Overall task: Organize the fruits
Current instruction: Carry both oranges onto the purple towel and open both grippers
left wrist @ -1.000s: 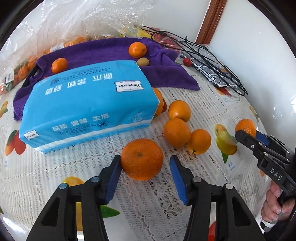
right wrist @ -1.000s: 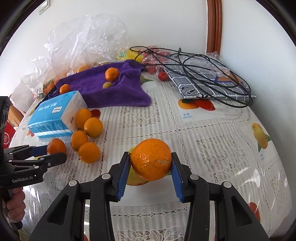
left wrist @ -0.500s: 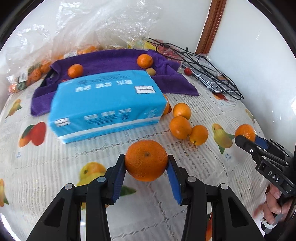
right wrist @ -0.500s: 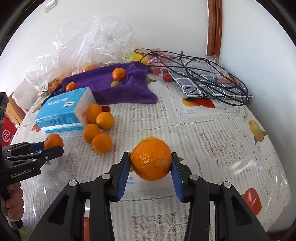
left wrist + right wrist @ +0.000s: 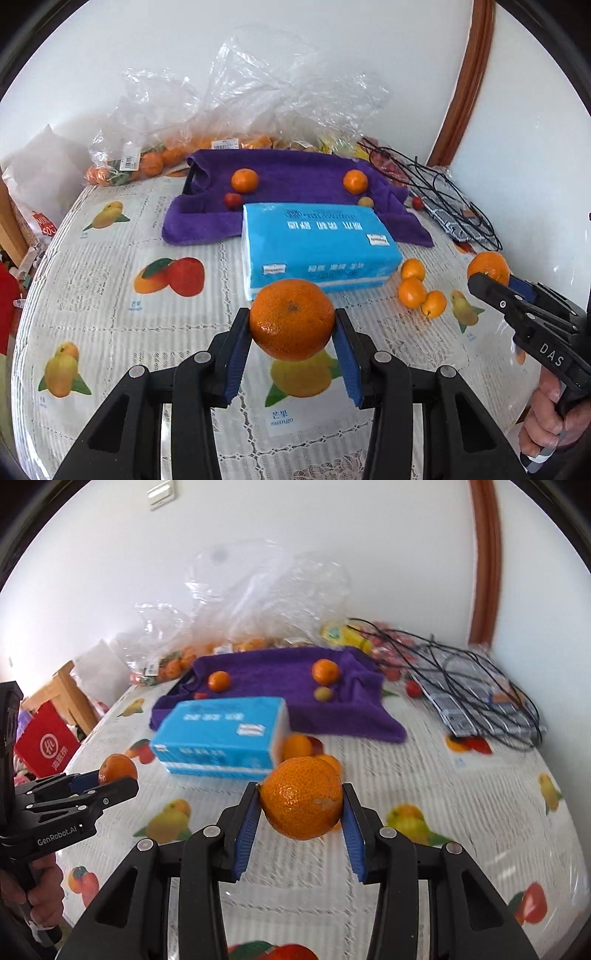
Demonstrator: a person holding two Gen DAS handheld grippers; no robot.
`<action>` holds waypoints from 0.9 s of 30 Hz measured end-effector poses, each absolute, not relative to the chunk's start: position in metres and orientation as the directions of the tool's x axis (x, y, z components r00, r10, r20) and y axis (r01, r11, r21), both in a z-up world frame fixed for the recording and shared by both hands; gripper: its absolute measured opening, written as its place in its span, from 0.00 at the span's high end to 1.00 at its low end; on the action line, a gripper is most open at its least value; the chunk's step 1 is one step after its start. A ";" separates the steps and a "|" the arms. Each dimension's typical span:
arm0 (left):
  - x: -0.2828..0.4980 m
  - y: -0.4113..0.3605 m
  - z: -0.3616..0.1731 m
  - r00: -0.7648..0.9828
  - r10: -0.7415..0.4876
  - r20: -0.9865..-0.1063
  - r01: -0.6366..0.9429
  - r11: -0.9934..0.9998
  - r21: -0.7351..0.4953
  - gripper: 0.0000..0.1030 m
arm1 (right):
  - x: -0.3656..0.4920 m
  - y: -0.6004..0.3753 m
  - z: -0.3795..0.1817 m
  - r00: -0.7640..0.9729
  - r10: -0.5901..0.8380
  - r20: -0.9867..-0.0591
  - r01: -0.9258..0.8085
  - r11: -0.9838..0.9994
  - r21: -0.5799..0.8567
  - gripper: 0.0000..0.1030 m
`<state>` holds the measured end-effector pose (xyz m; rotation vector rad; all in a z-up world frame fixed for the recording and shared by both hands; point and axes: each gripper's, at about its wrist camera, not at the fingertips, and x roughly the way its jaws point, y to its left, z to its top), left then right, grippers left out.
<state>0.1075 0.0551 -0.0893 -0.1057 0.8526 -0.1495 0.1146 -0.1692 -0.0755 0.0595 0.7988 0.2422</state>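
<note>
Left wrist view: the left gripper [image 5: 291, 325] pinches an orange [image 5: 291, 319] clear of the tablecloth [image 5: 110, 332], dead centre. At one o'clock from it three small oranges [image 5: 419, 291] sit loose beside the blue tissue pack [image 5: 317, 245]; at twelve, two more rest on the purple towel [image 5: 295, 184]. Right wrist view: the right gripper [image 5: 301, 805] clamps a second orange [image 5: 301, 797], also lifted. At nine o'clock the left gripper carries its fruit. By my reading, two are picked, several wait, and the sorting is barely begun.
</note>
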 end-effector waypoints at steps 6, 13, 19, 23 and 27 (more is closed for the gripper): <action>0.122 0.075 -0.072 0.674 -0.128 -0.727 0.039 0.990 -0.138 0.60 | 0.137 -0.146 -0.062 0.686 0.273 -0.674 -0.232 0.961 0.153 0.59; 0.161 0.085 -0.075 0.678 -0.132 -0.723 0.051 0.990 -0.134 0.60 | 0.175 -0.142 -0.061 0.694 0.263 -0.670 -0.211 0.964 0.161 0.59; 0.206 0.090 -0.084 0.667 -0.148 -0.730 0.045 0.986 -0.158 0.60 | 0.221 -0.144 -0.063 0.699 0.233 -0.676 -0.193 0.972 0.135 0.59; 0.230 0.095 -0.086 0.698 -0.125 -0.705 0.048 0.991 -0.129 0.60 | 0.250 -0.147 -0.066 0.712 0.223 -0.666 -0.186 0.974 0.127 0.59; 0.244 0.105 -0.089 0.702 -0.125 -0.701 0.032 0.989 -0.144 0.60 | 0.274 -0.150 -0.080 0.708 0.214 -0.673 -0.182 0.976 0.118 0.59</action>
